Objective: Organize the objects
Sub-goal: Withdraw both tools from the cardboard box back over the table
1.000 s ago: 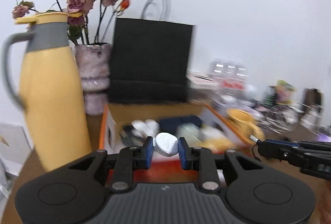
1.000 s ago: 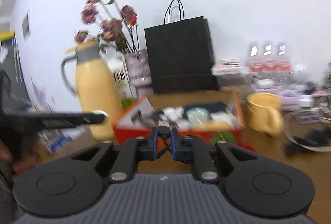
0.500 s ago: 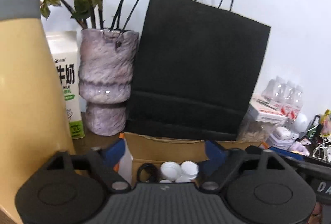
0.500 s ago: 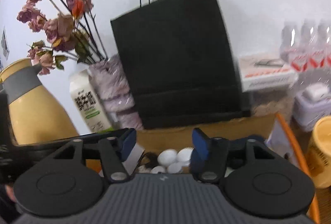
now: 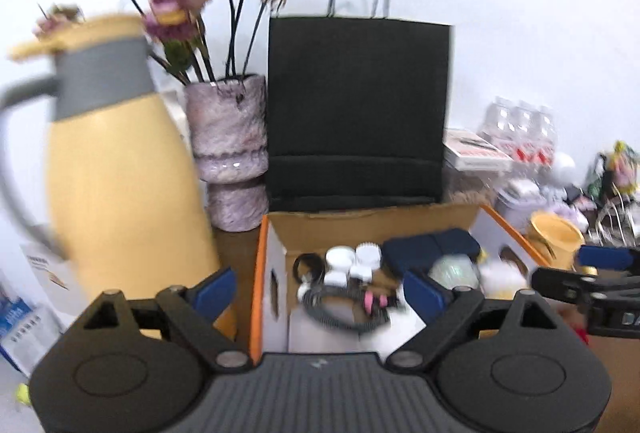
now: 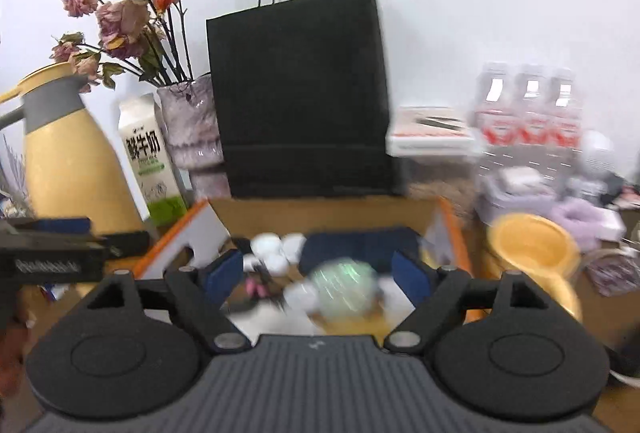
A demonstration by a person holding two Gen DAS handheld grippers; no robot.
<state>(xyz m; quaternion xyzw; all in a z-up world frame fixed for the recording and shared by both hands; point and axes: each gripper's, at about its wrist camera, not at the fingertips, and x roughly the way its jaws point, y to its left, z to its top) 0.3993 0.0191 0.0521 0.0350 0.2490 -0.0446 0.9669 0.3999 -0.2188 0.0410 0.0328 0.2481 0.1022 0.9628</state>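
Note:
An orange-edged cardboard box (image 5: pixel 276 233) stands open in front of both grippers. Inside lie white caps (image 5: pixel 352 259), a grey cable (image 5: pixel 332 309), a dark blue pouch (image 5: pixel 428 247) and a pale green roll (image 5: pixel 452 269). My left gripper (image 5: pixel 318 287) hangs open over the box's near left part, empty. My right gripper (image 6: pixel 318 269) is over the near edge of the box (image 6: pixel 320 213). Its jaws are opening and nothing is pressed between them. The blurred green roll (image 6: pixel 344 285) lies below. The right gripper's fingers (image 5: pixel 580 285) show at the left view's right edge.
A yellow jug (image 5: pixel 120 193) stands close on the left, with a milk carton (image 6: pixel 150 161) and a vase of dried flowers (image 5: pixel 232 145) behind it. A black paper bag (image 5: pixel 356 105) rises behind the box. A yellow mug (image 6: pixel 532 249) and water bottles (image 6: pixel 528 113) are at the right.
The left gripper held a white cap and the right a cable plug; both jaws opened over the box, let go, and have drawn back from it.

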